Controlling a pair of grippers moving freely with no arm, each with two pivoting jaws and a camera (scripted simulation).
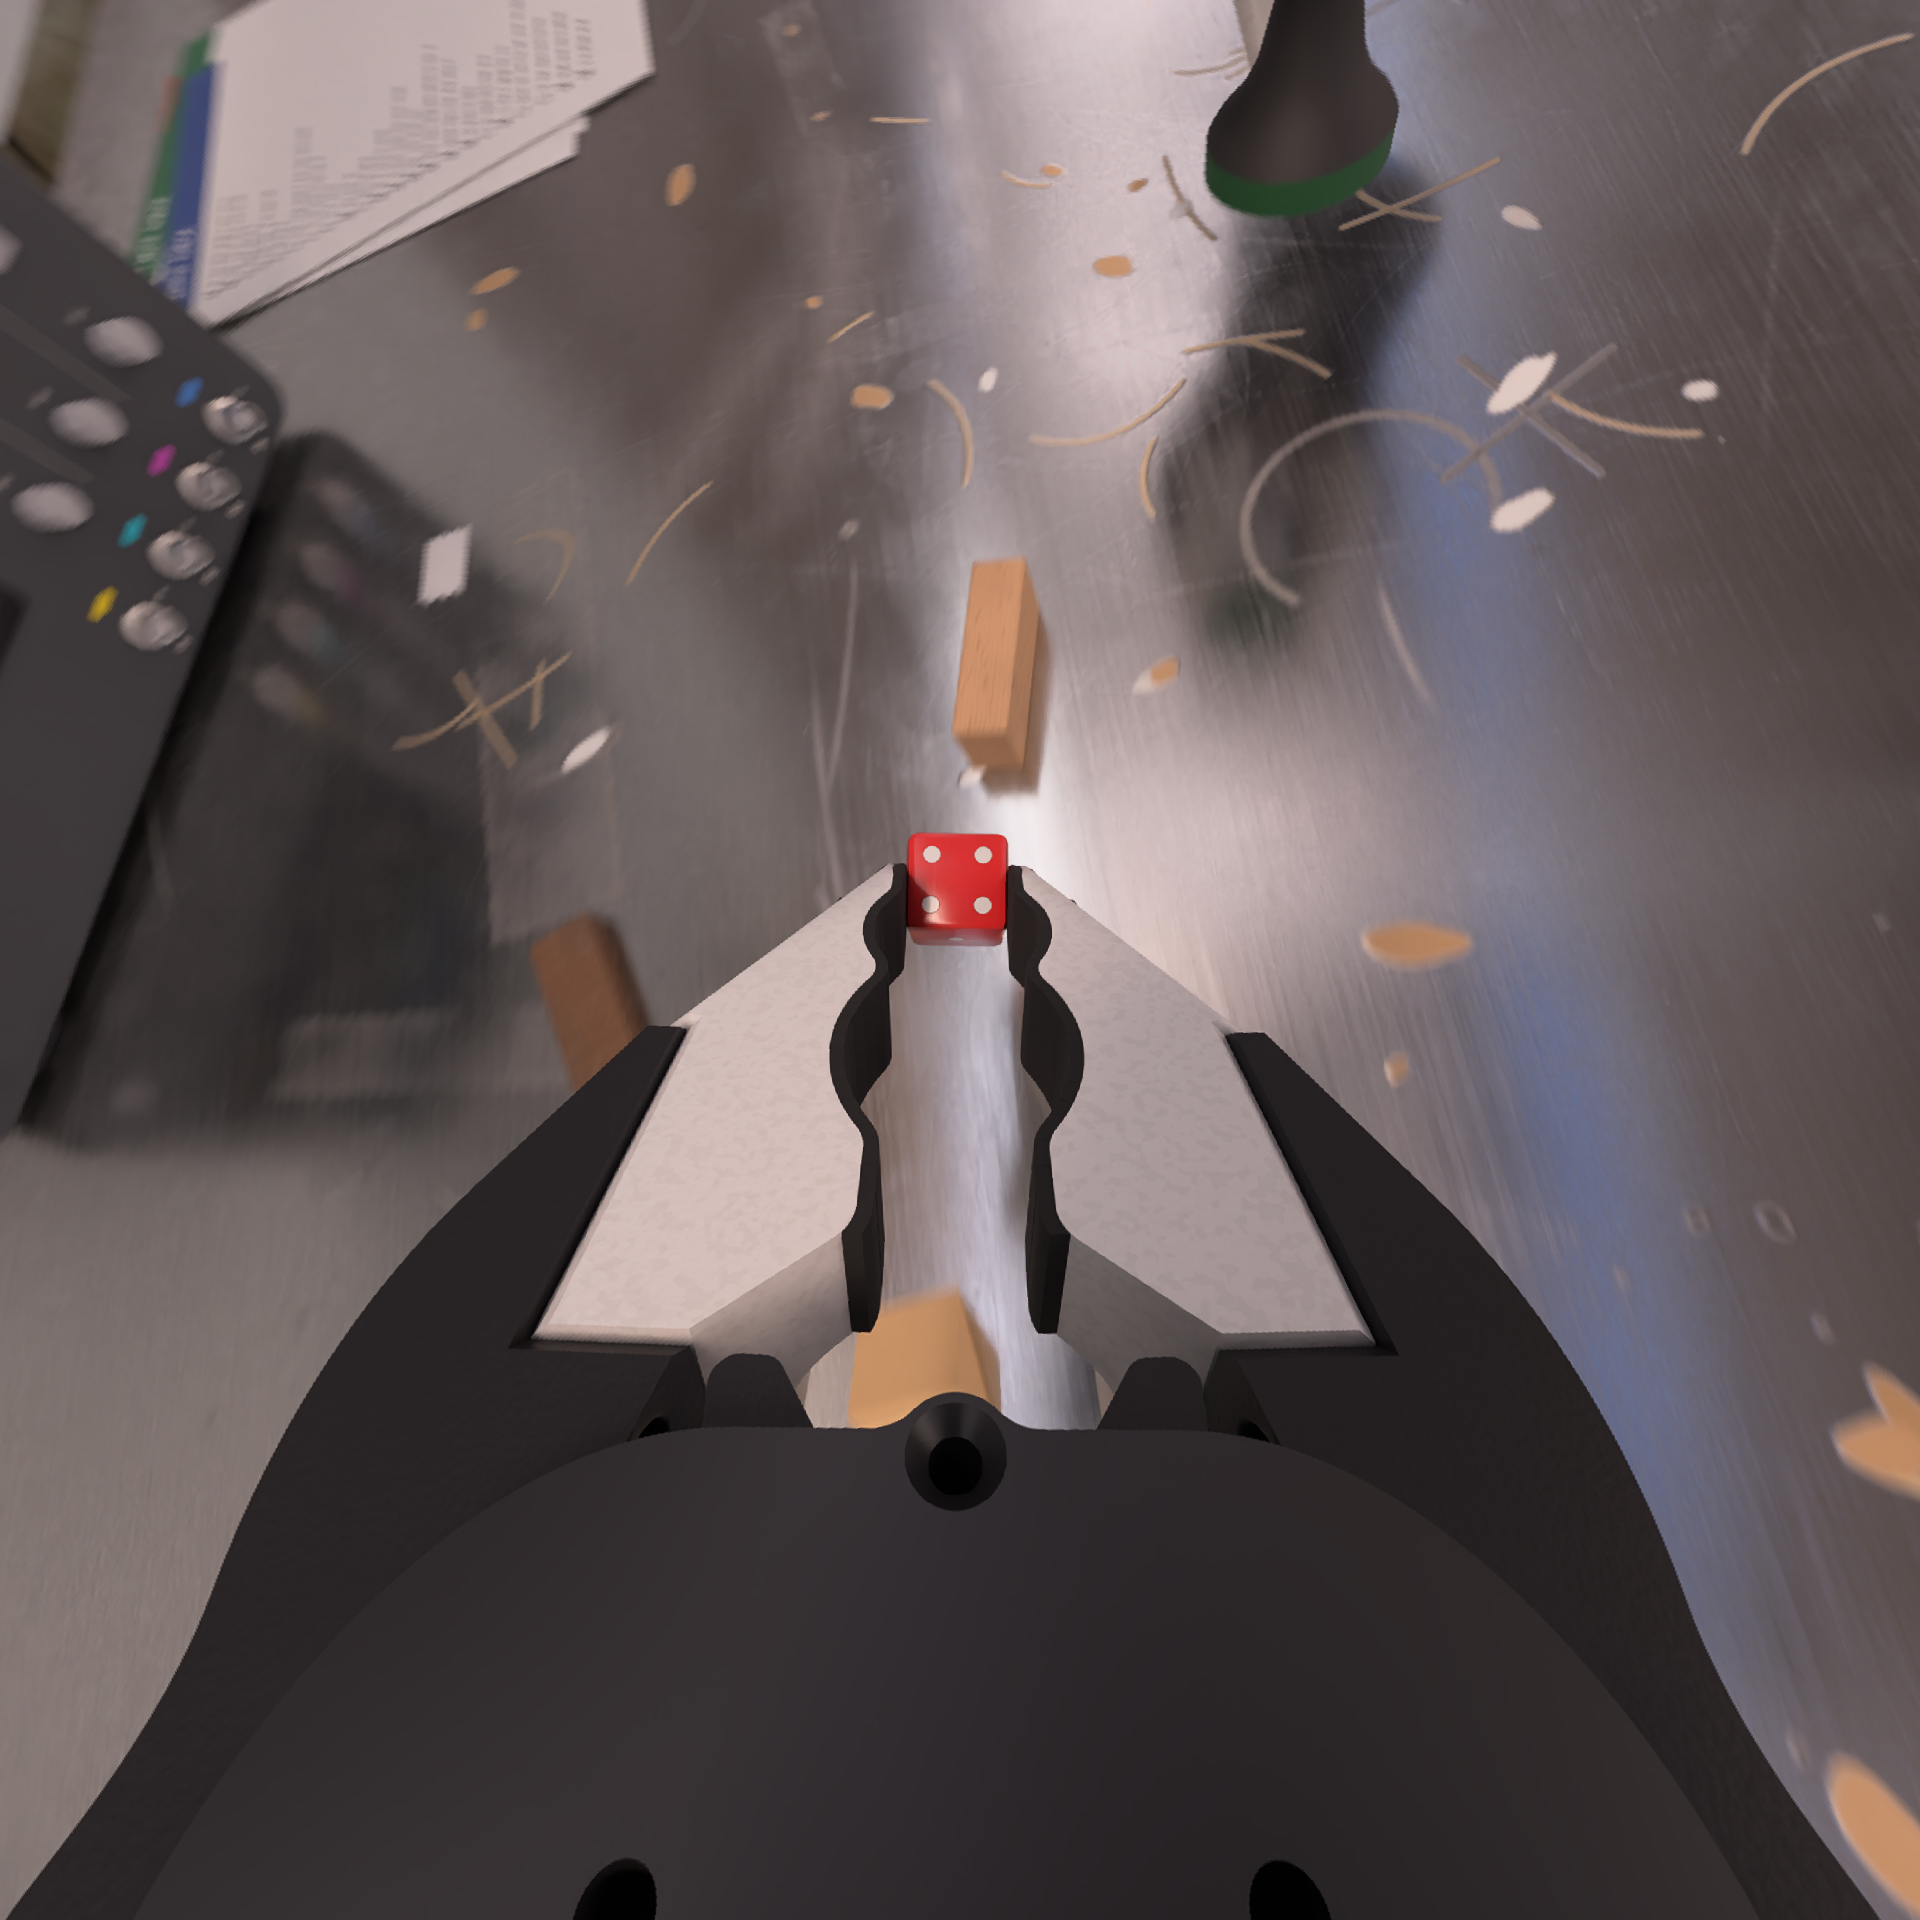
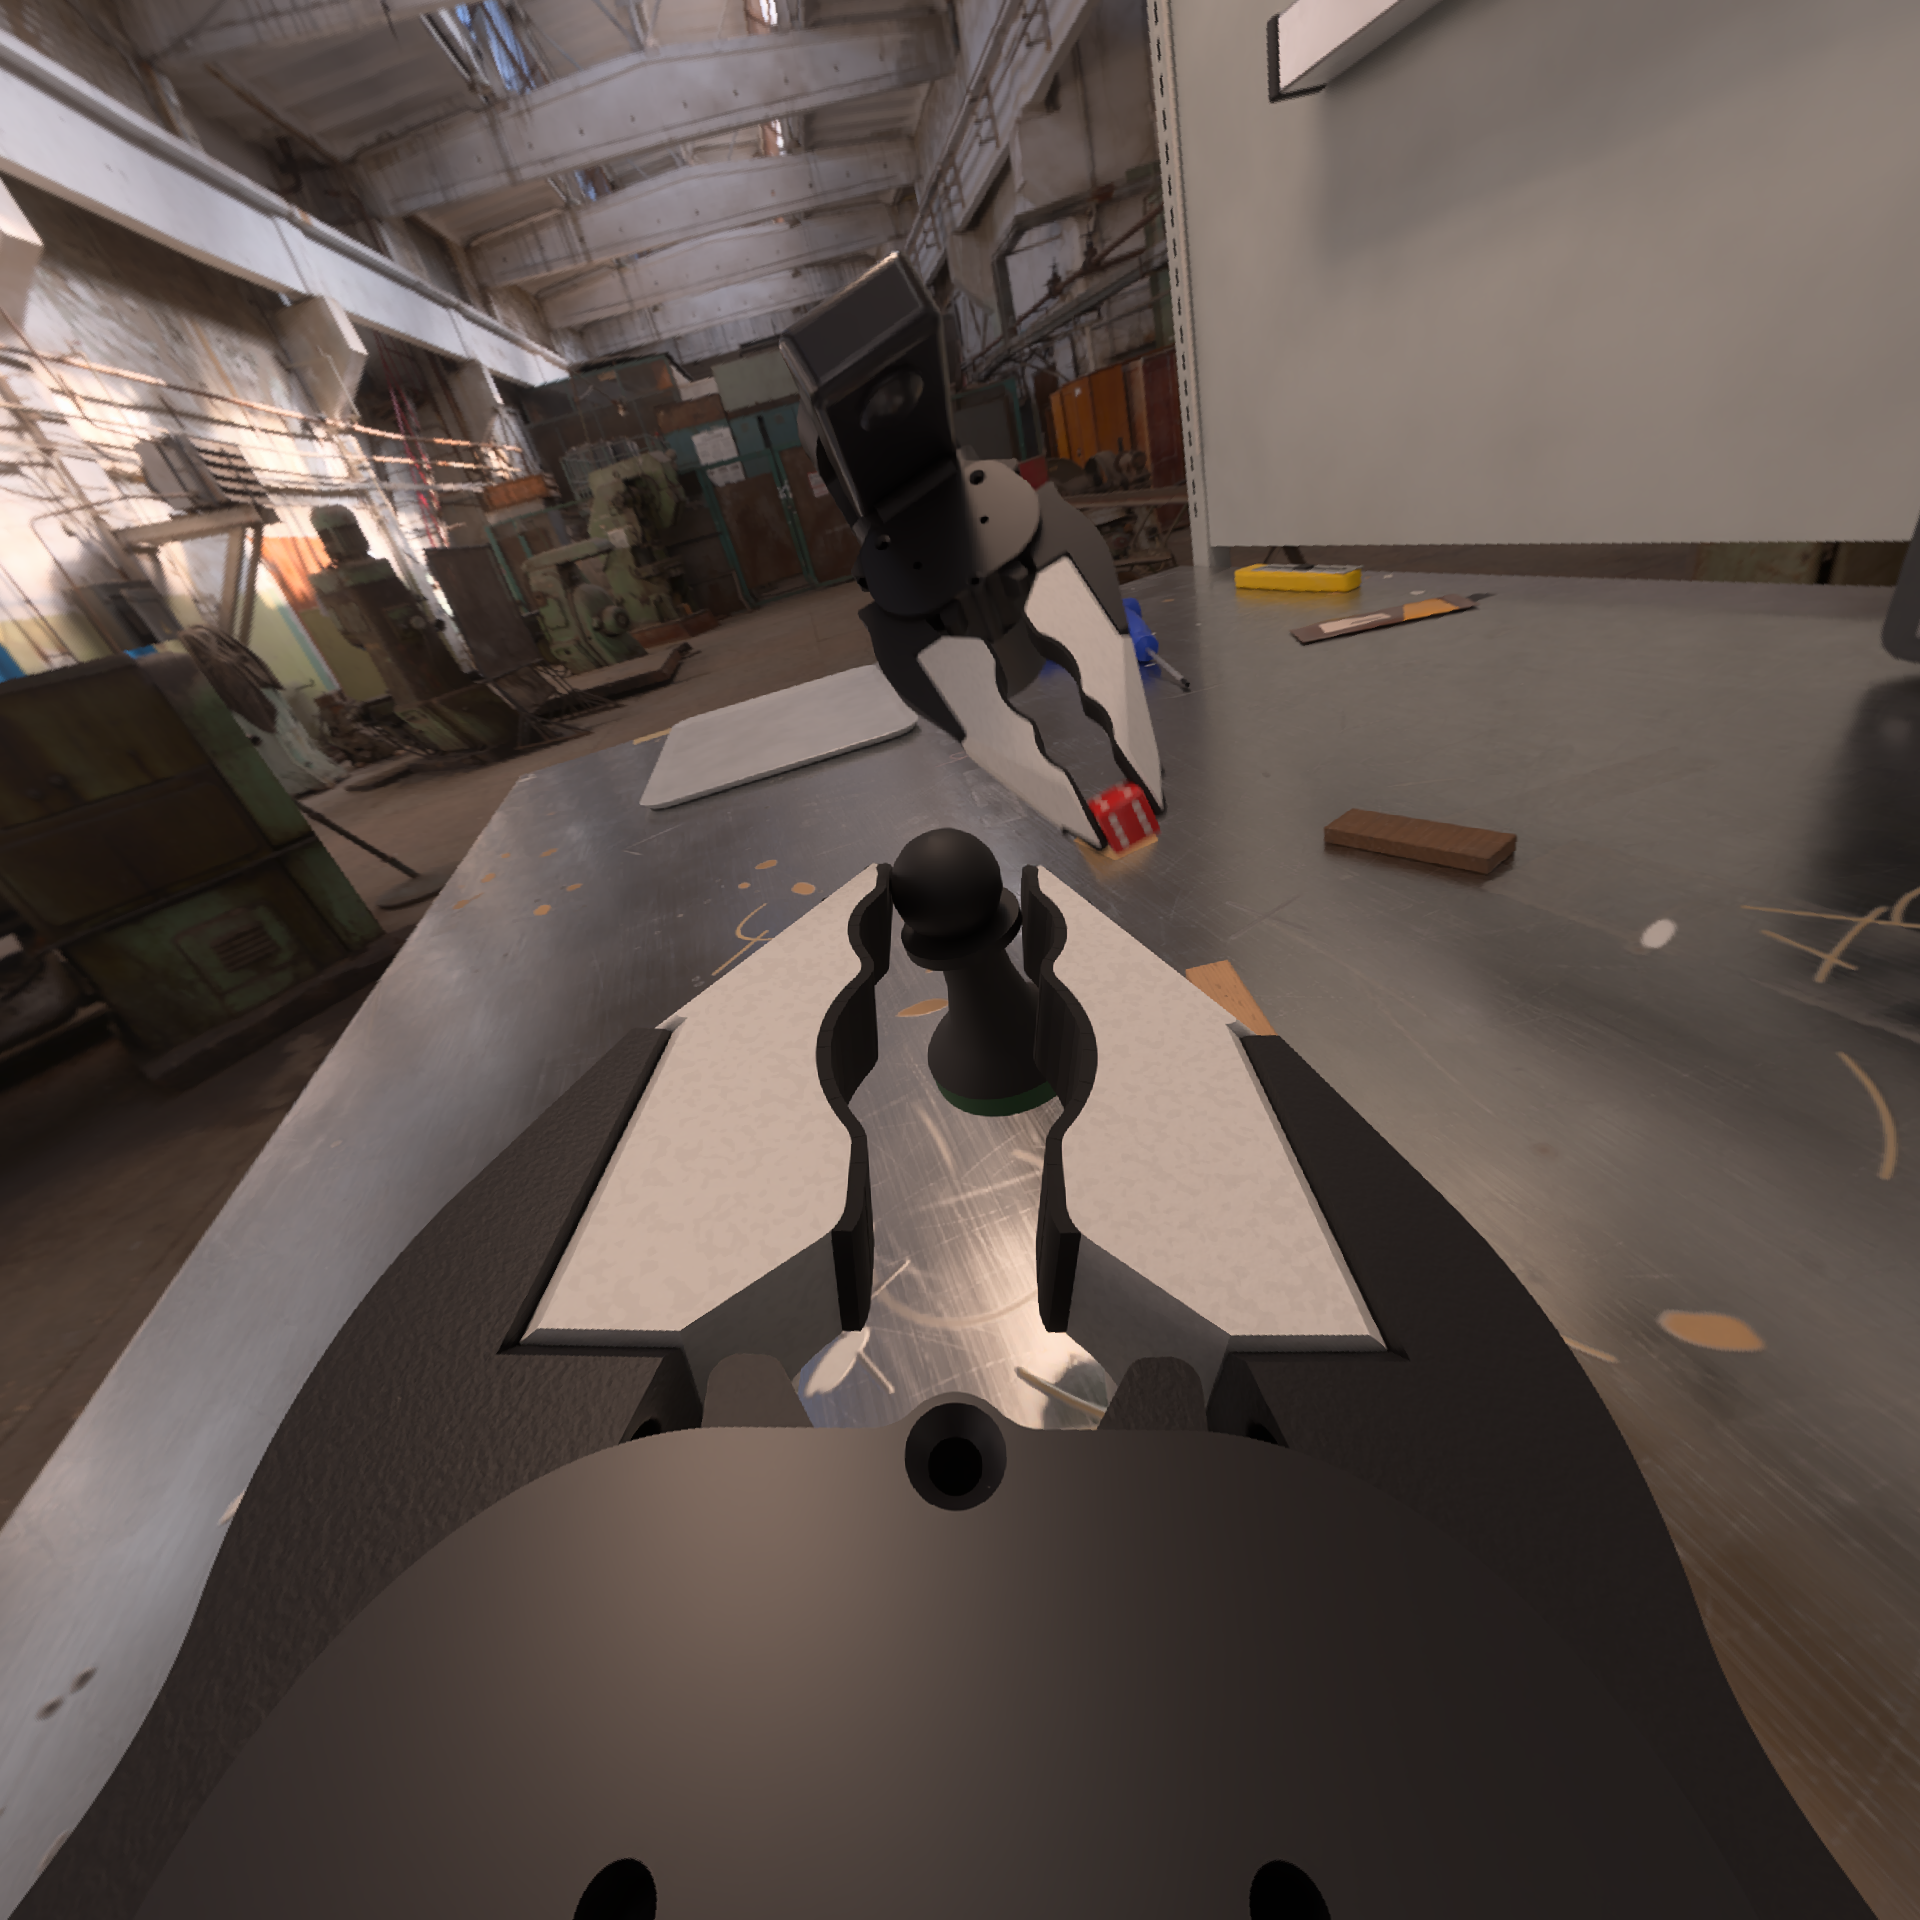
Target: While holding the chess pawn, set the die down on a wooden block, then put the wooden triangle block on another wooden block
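My left gripper [image 1: 956, 878] is shut on a red die [image 1: 957, 902] and holds it low over the metal table [image 1: 1455, 1039]. A light wooden block [image 1: 997, 665] lies just ahead of it. A dark brown block [image 1: 587, 997] lies to the left. A light wooden piece [image 1: 920, 1351] shows under the fingers, its shape mostly hidden. My right gripper [image 2: 956, 883] is shut on a black chess pawn [image 2: 966, 997] and holds it upright above the table. The right wrist view also shows the left gripper [image 2: 1122, 805], the die [image 2: 1122, 816] and the dark block [image 2: 1418, 840].
A black button device [image 1: 125, 468] and papers [image 1: 395, 135] lie to the left. A grey mat [image 2: 779, 743], a blue-handled tool [image 2: 1143, 634], a yellow object [image 2: 1299, 577] and a flat strip [image 2: 1382, 618] lie far off. A white wall panel [image 2: 1558, 312] stands behind.
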